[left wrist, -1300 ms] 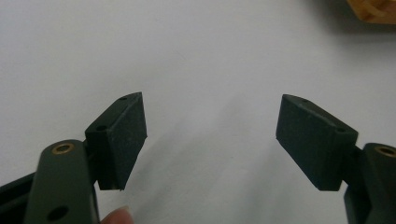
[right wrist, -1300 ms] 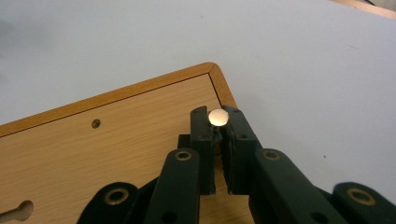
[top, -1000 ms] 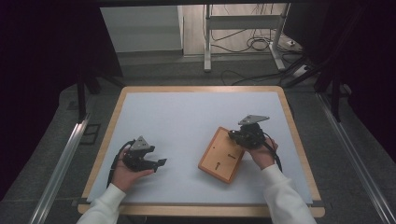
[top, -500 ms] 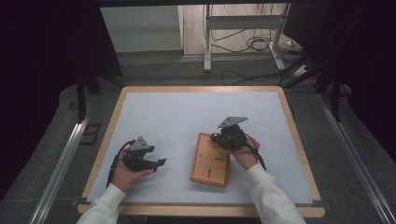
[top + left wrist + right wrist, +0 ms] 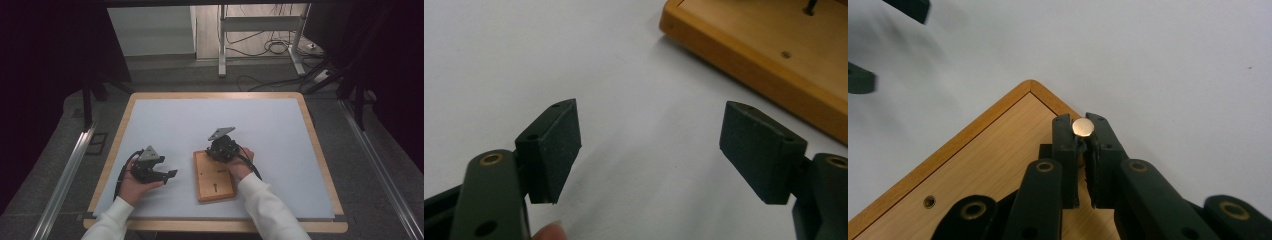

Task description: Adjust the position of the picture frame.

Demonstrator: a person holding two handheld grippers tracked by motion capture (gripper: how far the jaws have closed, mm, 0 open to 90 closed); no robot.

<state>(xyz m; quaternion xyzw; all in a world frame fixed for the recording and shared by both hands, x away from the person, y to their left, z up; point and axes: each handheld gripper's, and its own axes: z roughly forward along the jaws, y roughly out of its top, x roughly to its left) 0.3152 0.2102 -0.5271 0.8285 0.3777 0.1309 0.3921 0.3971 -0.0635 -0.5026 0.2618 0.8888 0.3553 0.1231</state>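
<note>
Hands low over the white table (image 5: 165, 120): right gripper (image 5: 1083, 137) is tilted down at the near-middle wooden board (image 5: 215, 176), jaws pinched on a small round silver knob (image 5: 1083, 126) standing by its rounded corner. Left gripper (image 5: 649, 145) rests beside the board, black pads wide apart, holding nothing. Board's flat, smooth, thick-edged; bare tabletop all around.

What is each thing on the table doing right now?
Wooden board: flat on the table, held by a metal-headed peg.
Metal-headed peg: upright, pinched between jaws.
Right gripper: shut on the peg.
Left gripper: open, nothing between its jaws, beside the board.
Table: white top, wooden rim.
</note>
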